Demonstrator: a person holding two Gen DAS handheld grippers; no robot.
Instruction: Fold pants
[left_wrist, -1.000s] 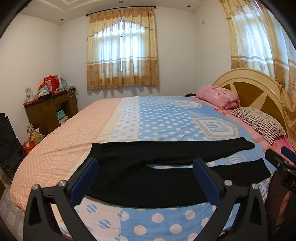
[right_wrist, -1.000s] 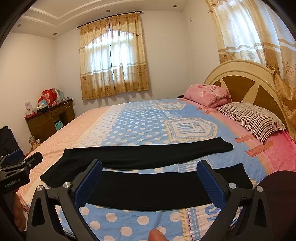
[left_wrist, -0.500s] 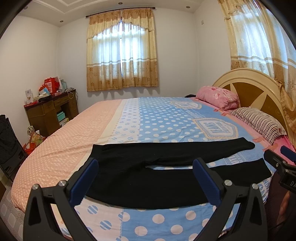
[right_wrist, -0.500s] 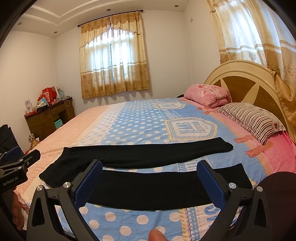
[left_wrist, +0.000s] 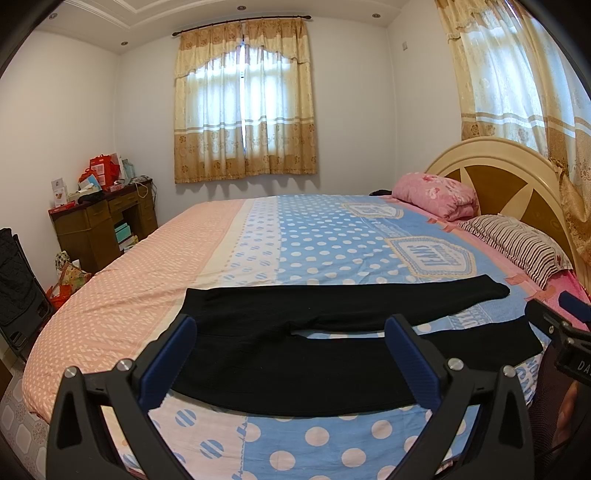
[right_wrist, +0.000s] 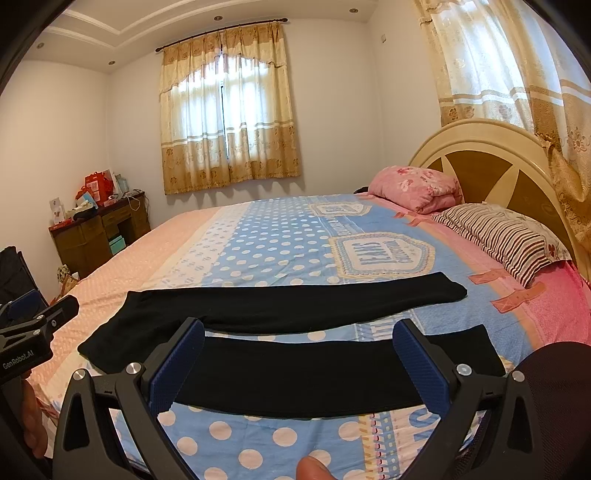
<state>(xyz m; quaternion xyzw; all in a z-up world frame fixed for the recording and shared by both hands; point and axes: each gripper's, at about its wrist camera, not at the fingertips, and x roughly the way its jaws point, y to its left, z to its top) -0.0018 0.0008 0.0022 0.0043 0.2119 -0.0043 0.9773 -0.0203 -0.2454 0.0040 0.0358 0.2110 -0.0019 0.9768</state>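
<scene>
Black pants lie flat across the near part of the bed, waist to the left, both legs stretched right and slightly apart. They also show in the right wrist view. My left gripper is open and empty, held above the near edge over the waist and crotch area. My right gripper is open and empty, above the near leg. Each gripper's body shows at the edge of the other's view.
A pink pillow and a striped pillow lie by the wooden headboard at right. A cluttered brown desk stands at the left wall. A dark bag sits at far left.
Both views have drifted only slightly; the pants lie the same and both grippers stay open.
</scene>
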